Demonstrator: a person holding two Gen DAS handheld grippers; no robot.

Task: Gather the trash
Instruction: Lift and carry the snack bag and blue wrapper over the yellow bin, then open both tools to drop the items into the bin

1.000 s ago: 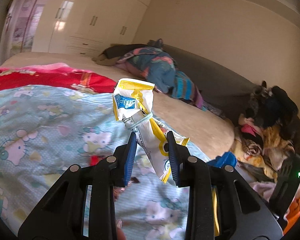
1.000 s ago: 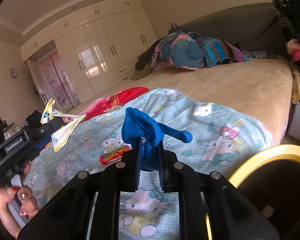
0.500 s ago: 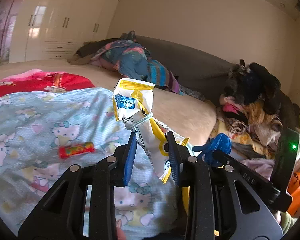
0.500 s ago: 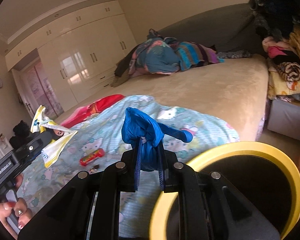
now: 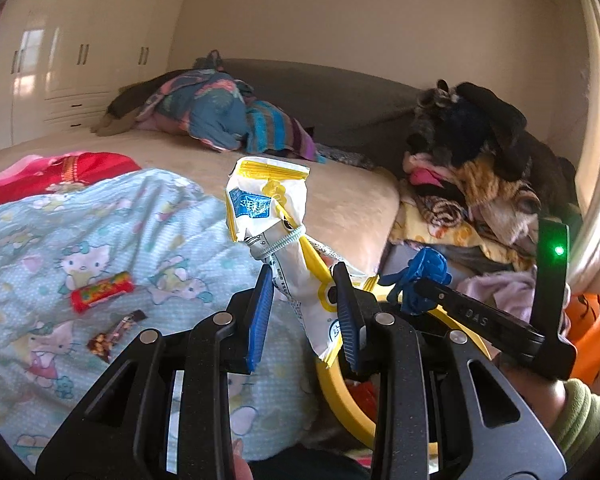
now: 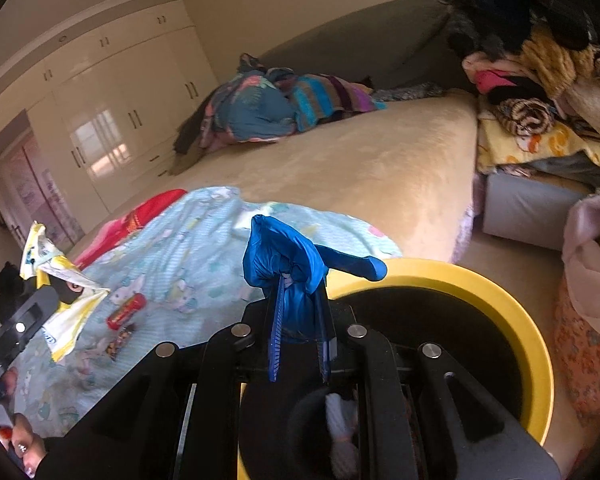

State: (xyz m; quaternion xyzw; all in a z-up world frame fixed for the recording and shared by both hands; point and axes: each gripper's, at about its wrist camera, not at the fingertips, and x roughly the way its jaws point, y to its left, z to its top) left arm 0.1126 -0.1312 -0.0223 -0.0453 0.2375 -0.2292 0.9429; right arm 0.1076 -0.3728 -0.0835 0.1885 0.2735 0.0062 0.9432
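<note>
My left gripper (image 5: 305, 280) is shut on a white and yellow wrapper (image 5: 278, 240) tied with a band, held above the bed's edge. My right gripper (image 6: 300, 284) is shut on a crumpled blue glove (image 6: 288, 258) and holds it over the near rim of a yellow-rimmed trash bin (image 6: 516, 312) with a black liner. The bin's rim (image 5: 332, 384) also shows under the left gripper. The right gripper with the glove (image 5: 424, 270) shows in the left wrist view. A red candy tube (image 5: 102, 292) and a small dark wrapper (image 5: 116, 334) lie on the Hello Kitty blanket (image 5: 60, 248).
A beige bed (image 6: 380, 160) carries a bundle of colourful bedding (image 5: 216, 116) by the grey headboard. A pile of clothes (image 5: 480, 168) sits to the right of the bed. White wardrobes (image 6: 112, 112) line the far wall. An orange item (image 5: 588, 336) stands at the right edge.
Both grippers have swung to the right toward the bin, each keeping its hold. The bin now fills the lower right of the right wrist view, and the glove hangs over its rim.
</note>
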